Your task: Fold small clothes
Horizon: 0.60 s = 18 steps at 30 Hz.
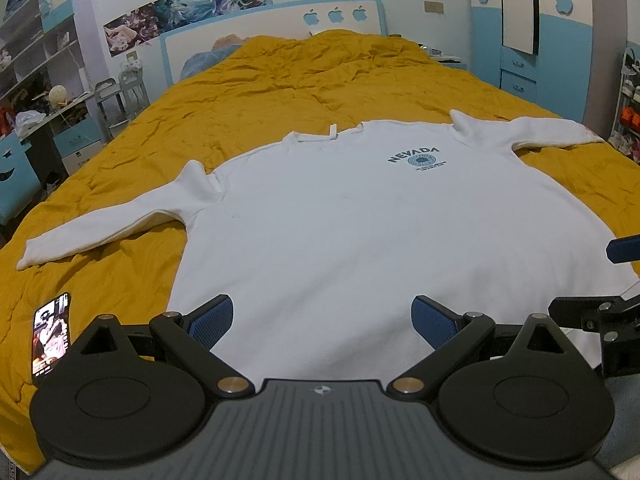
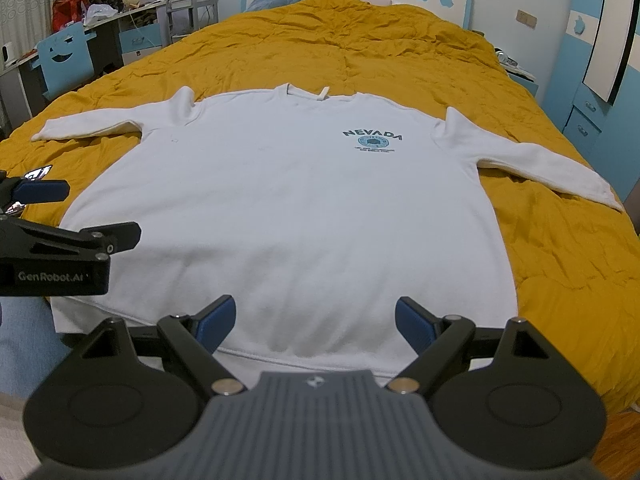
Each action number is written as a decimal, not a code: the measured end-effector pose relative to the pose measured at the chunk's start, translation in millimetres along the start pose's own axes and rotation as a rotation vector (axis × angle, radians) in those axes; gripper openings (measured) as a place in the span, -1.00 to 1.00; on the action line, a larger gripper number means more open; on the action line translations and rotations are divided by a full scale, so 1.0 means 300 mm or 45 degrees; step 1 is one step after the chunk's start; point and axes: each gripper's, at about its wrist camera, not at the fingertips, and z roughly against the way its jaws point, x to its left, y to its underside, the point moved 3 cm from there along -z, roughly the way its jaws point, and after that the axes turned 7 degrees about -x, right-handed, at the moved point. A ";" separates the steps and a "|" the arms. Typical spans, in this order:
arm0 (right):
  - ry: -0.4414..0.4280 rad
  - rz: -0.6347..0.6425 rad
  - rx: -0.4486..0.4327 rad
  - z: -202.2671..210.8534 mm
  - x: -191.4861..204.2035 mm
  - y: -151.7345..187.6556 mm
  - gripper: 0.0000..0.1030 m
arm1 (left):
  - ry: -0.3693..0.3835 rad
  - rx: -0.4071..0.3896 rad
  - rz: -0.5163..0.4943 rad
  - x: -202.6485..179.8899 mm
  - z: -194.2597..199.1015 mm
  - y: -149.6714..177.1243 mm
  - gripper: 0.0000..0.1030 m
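Observation:
A white long-sleeved sweatshirt [image 1: 340, 224] with a blue "NEVADA" print lies flat, front up, on the yellow bedspread [image 1: 280, 80], both sleeves spread out. It also shows in the right wrist view [image 2: 288, 200]. My left gripper [image 1: 322, 318] is open and empty, hovering over the shirt's hem near its left side. My right gripper [image 2: 316, 324] is open and empty above the hem. The right gripper's side shows at the right edge of the left wrist view [image 1: 624, 250], and the left gripper shows at the left edge of the right wrist view [image 2: 40, 192].
A lit phone [image 1: 52, 334] lies on the bedspread left of the hem. A headboard [image 1: 280, 28] stands at the far end. A desk and shelves [image 1: 48, 112] stand to the left, a blue wardrobe [image 1: 540, 28] to the right.

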 end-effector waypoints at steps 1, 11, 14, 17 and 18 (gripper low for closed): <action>-0.001 0.000 -0.002 -0.001 -0.002 -0.005 0.61 | 0.002 0.001 -0.001 0.002 -0.005 -0.007 1.00; -0.023 0.004 -0.076 -0.077 -0.058 -0.134 0.61 | -0.083 -0.047 0.034 0.108 -0.083 -0.131 1.00; -0.007 0.034 -0.147 -0.111 -0.078 -0.195 0.61 | -0.110 -0.042 0.122 0.197 -0.128 -0.174 1.00; -0.041 0.057 -0.241 -0.148 -0.101 -0.254 0.61 | -0.131 -0.060 0.273 0.326 -0.171 -0.207 1.00; -0.067 0.055 -0.269 -0.163 -0.109 -0.273 0.61 | -0.144 -0.065 0.323 0.373 -0.188 -0.216 1.00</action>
